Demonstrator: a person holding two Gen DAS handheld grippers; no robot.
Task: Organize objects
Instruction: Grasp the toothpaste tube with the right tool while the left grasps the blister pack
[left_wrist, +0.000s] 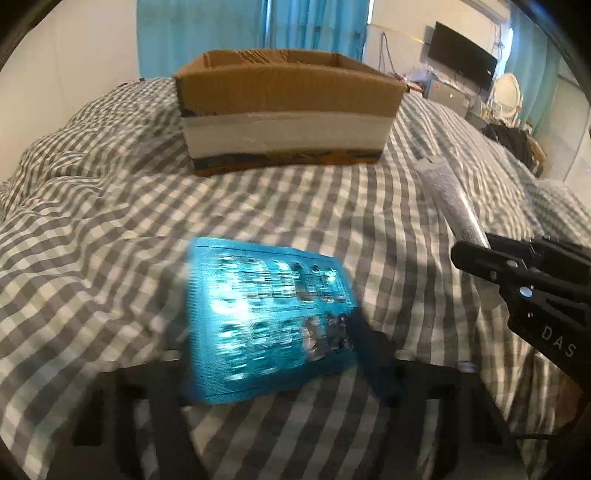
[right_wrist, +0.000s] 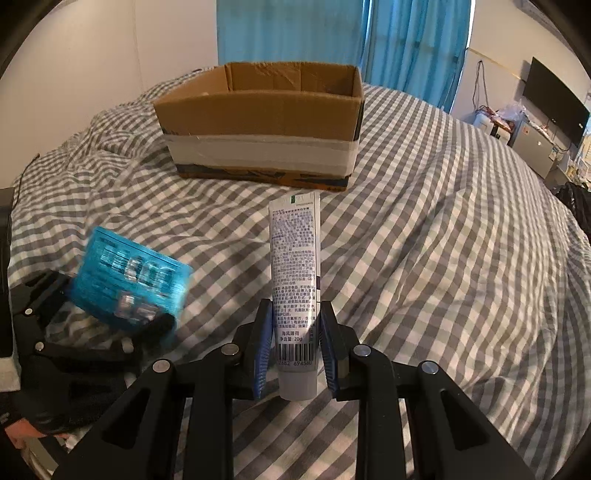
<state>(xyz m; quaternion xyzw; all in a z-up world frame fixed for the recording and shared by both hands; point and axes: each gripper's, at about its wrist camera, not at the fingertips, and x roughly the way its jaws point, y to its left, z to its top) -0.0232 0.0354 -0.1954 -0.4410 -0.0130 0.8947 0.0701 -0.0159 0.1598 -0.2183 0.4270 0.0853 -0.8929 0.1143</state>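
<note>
My left gripper (left_wrist: 275, 363) is shut on a blue blister pack of pills (left_wrist: 269, 325), held above the checked bedspread; the pack is motion-blurred and also shows in the right wrist view (right_wrist: 129, 280). My right gripper (right_wrist: 295, 332) is shut on a white tube (right_wrist: 295, 273) with printed text and a barcode, pointing away from me; the tube also shows in the left wrist view (left_wrist: 448, 195). An open cardboard box (left_wrist: 284, 110) with a white tape band stands on the bed ahead of both grippers, also in the right wrist view (right_wrist: 262, 125). Its inside looks empty from here.
The grey-and-white checked bedspread (right_wrist: 443, 240) is rumpled and covers the whole bed. Blue curtains (right_wrist: 369, 37) hang behind the box. A wall-mounted screen (right_wrist: 557, 99) and cluttered furniture stand at the far right.
</note>
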